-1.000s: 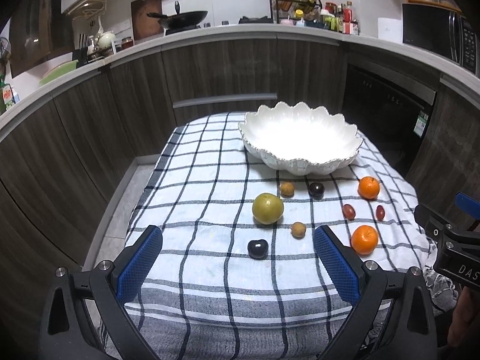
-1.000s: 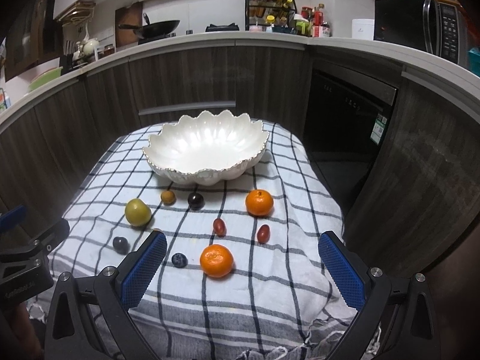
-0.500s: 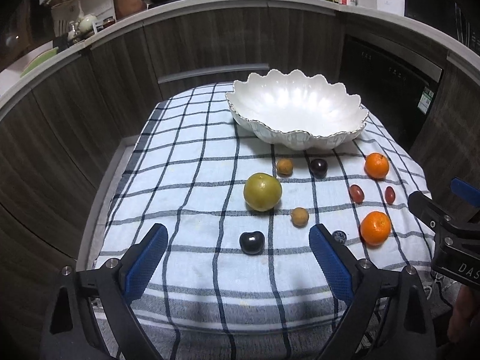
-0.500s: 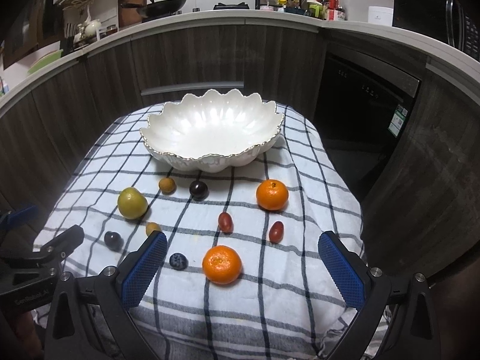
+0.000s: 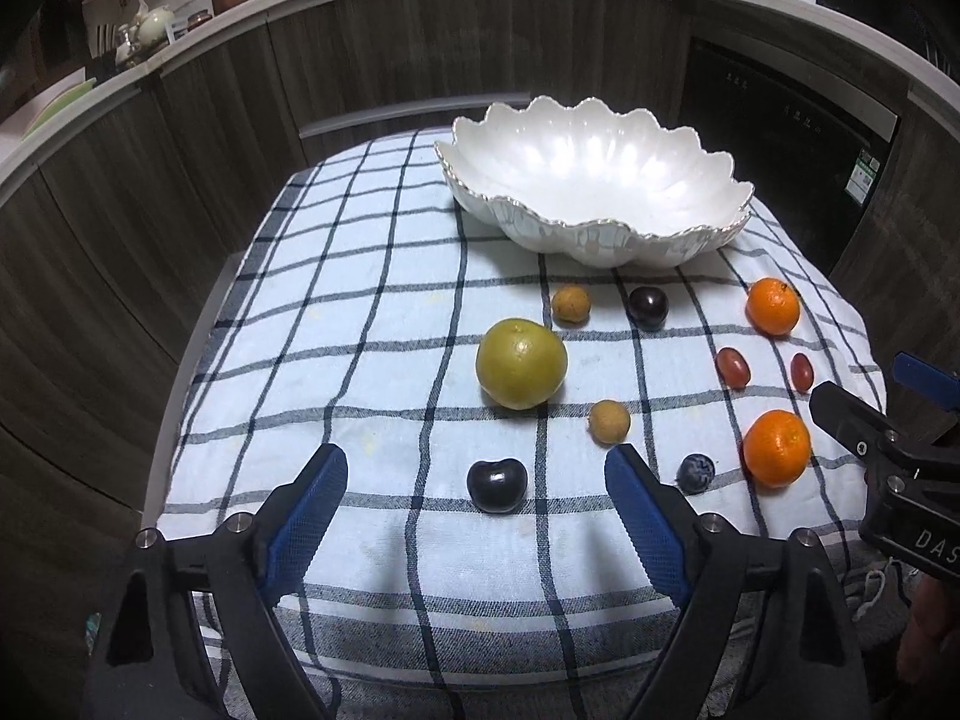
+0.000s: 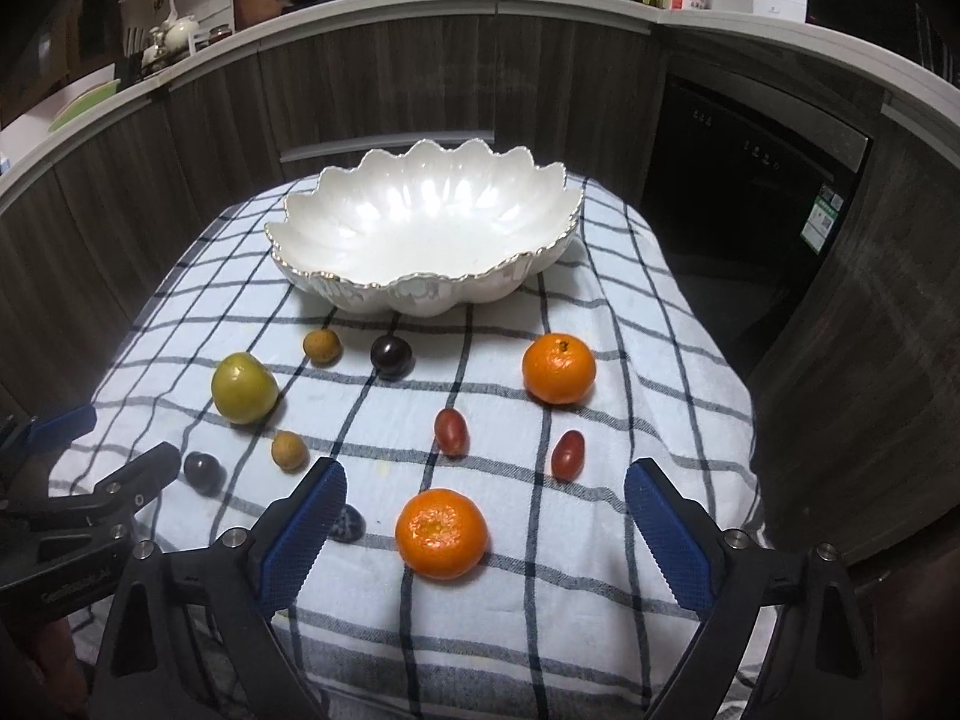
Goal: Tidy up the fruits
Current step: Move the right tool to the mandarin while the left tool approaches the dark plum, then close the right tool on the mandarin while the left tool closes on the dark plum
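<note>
A white scalloped bowl [image 5: 594, 180] [image 6: 426, 222] stands empty at the far side of the checked cloth. Fruits lie in front of it: a green apple [image 5: 521, 363] [image 6: 244, 387], two oranges [image 6: 441, 533] [image 6: 558, 368], two red grapes [image 6: 450, 432], two tan longans [image 5: 609, 421], dark plums [image 5: 497, 485] [image 5: 648, 306] and a blueberry [image 5: 696, 472]. My left gripper [image 5: 477, 468] is open, with the near dark plum between its fingertips. My right gripper [image 6: 486, 480] is open, with the near orange between its fingers.
The cloth-covered table [image 5: 372, 312] drops off at left, right and front edges. Dark wood cabinets [image 6: 390, 96] and a dishwasher [image 6: 750, 180] stand behind. The other gripper shows at the edge of each view [image 5: 888, 468] [image 6: 90, 510].
Both grippers have moved forward and down toward the fruits. The near plum and the near orange now lie between the fingers. Both stay open.
</note>
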Available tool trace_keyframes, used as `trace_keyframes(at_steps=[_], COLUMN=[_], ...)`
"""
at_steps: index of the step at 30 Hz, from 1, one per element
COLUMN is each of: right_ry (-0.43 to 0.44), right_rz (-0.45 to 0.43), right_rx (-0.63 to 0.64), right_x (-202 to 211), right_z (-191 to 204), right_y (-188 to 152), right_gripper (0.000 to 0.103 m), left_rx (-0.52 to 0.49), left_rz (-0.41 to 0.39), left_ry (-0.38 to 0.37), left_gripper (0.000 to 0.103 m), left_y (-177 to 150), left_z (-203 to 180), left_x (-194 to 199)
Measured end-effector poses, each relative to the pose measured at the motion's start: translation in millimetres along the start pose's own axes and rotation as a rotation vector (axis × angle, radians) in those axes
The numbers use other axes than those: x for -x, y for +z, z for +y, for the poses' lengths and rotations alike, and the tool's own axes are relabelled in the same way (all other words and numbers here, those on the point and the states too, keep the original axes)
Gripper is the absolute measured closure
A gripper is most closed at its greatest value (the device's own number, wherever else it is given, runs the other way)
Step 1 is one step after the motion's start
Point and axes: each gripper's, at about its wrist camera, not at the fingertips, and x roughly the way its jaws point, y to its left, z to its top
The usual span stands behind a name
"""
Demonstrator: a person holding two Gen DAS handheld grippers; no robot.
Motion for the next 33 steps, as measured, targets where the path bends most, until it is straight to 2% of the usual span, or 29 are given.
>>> trace_keyframes(at_steps=[4, 9, 14, 19, 21, 29, 33], right_ry=[0.001, 0.007, 0.015, 0.027, 0.029, 0.053, 0.066], right_rz=[0.02, 0.05, 0.078, 0.124, 0.141, 0.175, 0.198], right_rx=[0.012, 0.025, 0.03, 0.023, 0.019, 0.02, 0.025], right_x=[-7, -18, -28, -39, -43, -51, -55], right_z=[3, 6, 7, 7, 6, 7, 9], right_y=[-2, -3, -4, -7, -9, -12, -14], right_gripper=[0.009, 0.018, 0.018, 0.03, 0.035, 0.037, 0.042], left_rx=[0.007, 0.006, 0.008, 0.017, 0.022, 0.033, 0.04], left_rz=[0.031, 0.073, 0.096, 0.13, 0.133, 0.135, 0.139], left_ry=[0.004, -0.011, -0.022, -0.04, -0.043, -0.054, -0.058], left_gripper=[0.018, 0.021, 0.024, 0.028, 0.029, 0.034, 0.038], left_y=[0, 0, -1, -3, -3, -3, -3], left_z=[2, 1, 2, 2, 2, 4, 5], left_x=[-11, -26, -36, -46, -47, -50, -51])
